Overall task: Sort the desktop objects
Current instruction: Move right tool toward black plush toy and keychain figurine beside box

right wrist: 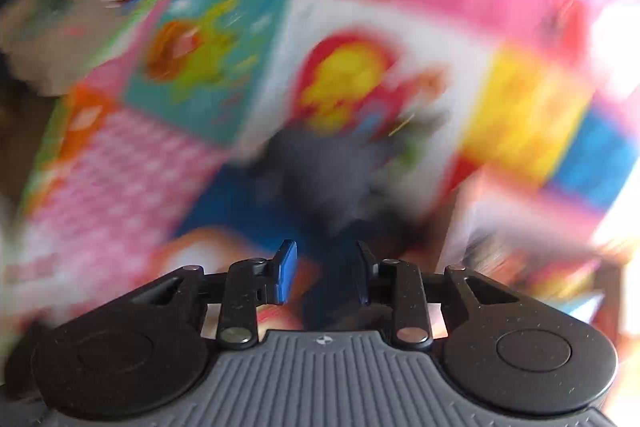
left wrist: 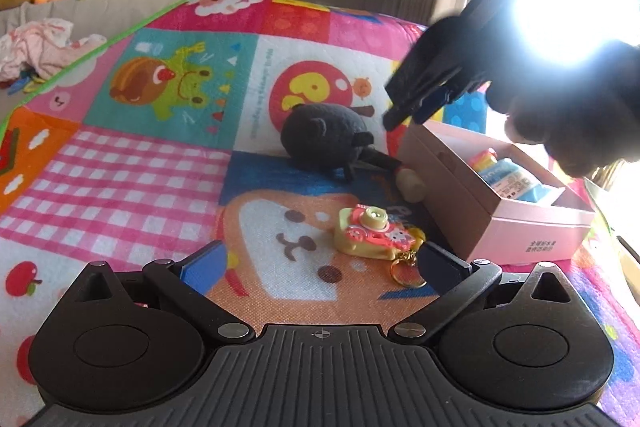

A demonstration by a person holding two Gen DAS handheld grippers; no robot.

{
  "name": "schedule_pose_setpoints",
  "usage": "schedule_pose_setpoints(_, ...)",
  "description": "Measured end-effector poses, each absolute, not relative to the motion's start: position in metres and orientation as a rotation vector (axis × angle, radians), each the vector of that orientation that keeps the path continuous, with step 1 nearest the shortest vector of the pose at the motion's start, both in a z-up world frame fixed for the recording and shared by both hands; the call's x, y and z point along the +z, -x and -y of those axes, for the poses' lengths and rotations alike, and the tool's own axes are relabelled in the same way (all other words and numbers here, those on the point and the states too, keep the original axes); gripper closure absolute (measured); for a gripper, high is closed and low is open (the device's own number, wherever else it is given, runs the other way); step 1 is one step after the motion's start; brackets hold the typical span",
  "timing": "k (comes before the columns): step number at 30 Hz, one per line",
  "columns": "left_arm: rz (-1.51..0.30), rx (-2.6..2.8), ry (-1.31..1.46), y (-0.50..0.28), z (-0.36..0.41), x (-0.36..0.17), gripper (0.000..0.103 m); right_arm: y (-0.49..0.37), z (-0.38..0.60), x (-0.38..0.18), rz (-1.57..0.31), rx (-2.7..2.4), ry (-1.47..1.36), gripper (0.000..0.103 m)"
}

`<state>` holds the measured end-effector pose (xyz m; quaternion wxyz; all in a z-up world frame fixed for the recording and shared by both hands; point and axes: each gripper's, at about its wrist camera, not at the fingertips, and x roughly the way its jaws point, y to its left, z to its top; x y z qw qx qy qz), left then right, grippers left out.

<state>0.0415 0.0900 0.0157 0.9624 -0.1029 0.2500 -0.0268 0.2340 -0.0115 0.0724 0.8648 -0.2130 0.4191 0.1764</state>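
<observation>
left gripper [left wrist: 320, 267]: bottom centre of its view, jaws spread wide, nothing between | right gripper [left wrist: 404, 115]: upper right of left view, tilted down-left, jaws nearly together, empty | gloved hand [left wrist: 568, 107]: grips it, right edge

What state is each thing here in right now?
Pink box: open, packets inside.
Dark plush toy: lying on the mat, untouched.
Toy camera keychain: on the mat, ungripped.
Left tongs: open, empty.
Right tongs: nearly shut, empty, above the box edge.

Open mat [left wrist: 120, 179] left of box [left wrist: 480, 211]
</observation>
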Motion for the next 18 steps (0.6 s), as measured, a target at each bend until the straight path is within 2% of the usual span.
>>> schedule_pose_setpoints(5,-0.513,-0.056,0.229,-0.042,-0.093,0.015,0.000,-0.264,-0.008,0.042,-0.926,0.296,0.585,0.070)
schedule_pose_setpoints(10,-0.520,-0.056,0.246,-0.043,-0.096,0.015,0.000,-0.284,-0.009,0.046,-0.896,0.309,0.513,0.067)
schedule_pose_setpoints(14,-0.530,-0.060,0.267,-0.045,-0.099,0.014,0.000,-0.297,-0.009,0.034,-0.923,0.275,0.577,0.065)
schedule_pose_setpoints(18,-0.536,-0.058,0.280,-0.045,-0.101,0.014,0.000,-0.301,0.000,0.039,-0.961,0.293,0.506,0.065)
